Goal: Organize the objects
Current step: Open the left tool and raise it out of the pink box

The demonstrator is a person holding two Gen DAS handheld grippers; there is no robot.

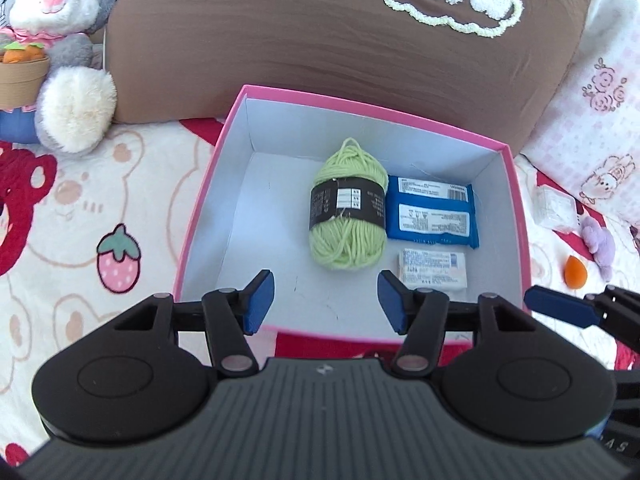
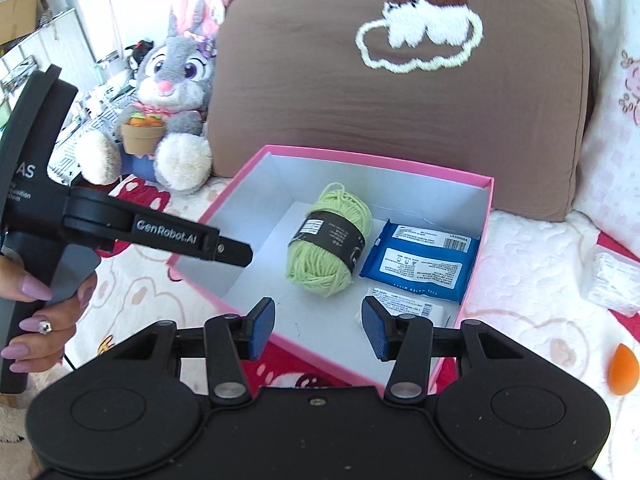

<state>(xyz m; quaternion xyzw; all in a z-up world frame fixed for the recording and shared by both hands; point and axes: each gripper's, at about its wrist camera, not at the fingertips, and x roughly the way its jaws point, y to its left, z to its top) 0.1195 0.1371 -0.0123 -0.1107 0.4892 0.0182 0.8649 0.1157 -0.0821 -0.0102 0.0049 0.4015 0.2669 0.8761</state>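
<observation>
The pink box (image 1: 516,216) looks like matt cardboard, its inside plain white paper. In it, at twelve o'clock from the left gripper (image 1: 326,300), lies a fuzzy green yarn ball (image 1: 348,216) with a dark paper band; at one o'clock, a glossy blue plastic packet (image 1: 432,216). The brown pillow (image 1: 280,40) is smooth cloth with rough tufted stitching. The grey rabbit (image 2: 176,92) is soft plush.

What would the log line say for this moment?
left gripper: open, empty | right gripper: open, empty | pink box: holds green yarn, blue wipes pack, small white packet
</observation>
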